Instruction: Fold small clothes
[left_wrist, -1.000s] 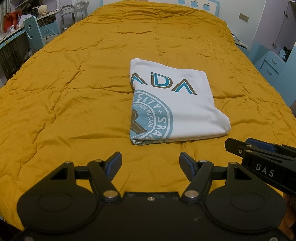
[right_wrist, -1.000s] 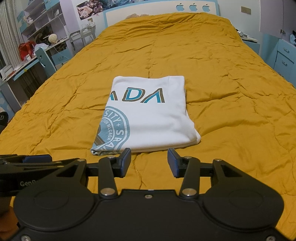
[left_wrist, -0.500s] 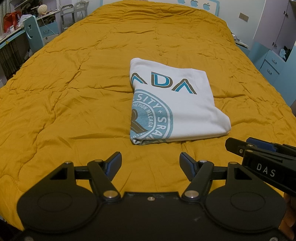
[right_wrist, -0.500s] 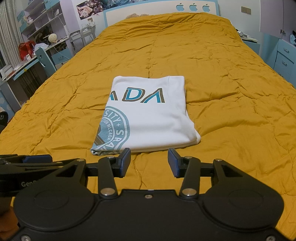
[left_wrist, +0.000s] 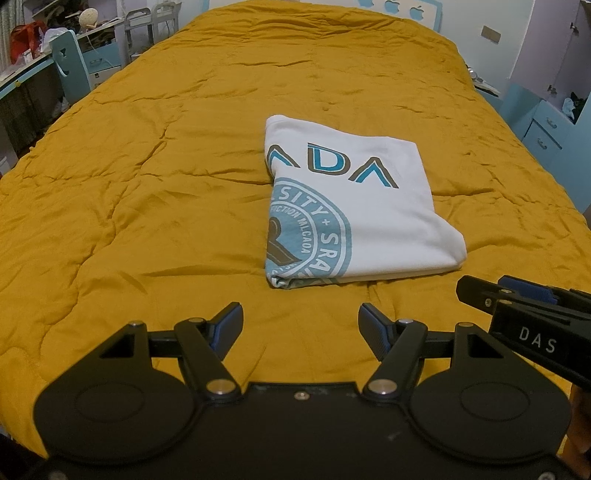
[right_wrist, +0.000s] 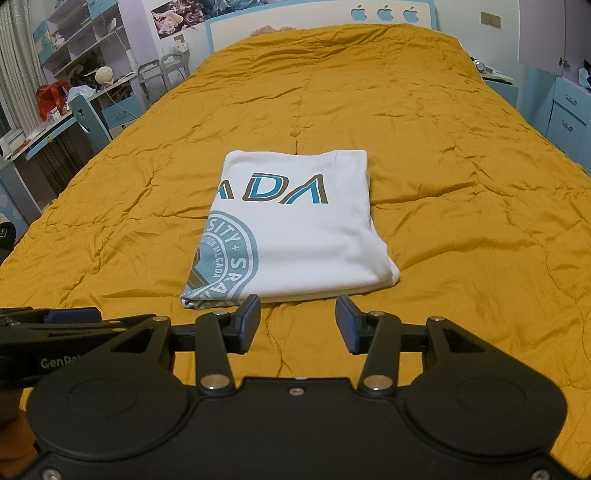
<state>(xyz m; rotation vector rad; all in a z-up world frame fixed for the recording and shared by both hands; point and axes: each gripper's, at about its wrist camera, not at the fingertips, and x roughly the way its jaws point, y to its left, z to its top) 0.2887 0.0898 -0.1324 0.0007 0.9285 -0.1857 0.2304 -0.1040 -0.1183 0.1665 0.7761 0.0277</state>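
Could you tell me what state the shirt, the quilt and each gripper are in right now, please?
Shirt: folded into a compact rectangle, lying flat on the quilt, print up.
Quilt: spread over the bed, lightly wrinkled.
Left gripper: open, empty, short of the shirt.
Right gripper: open, empty, just short of the shirt's near edge.

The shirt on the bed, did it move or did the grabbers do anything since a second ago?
Nothing visibly changed. The folded white shirt lies in the same spot on the yellow blanket, and the left gripper and right gripper both stay open, short of it, holding nothing.
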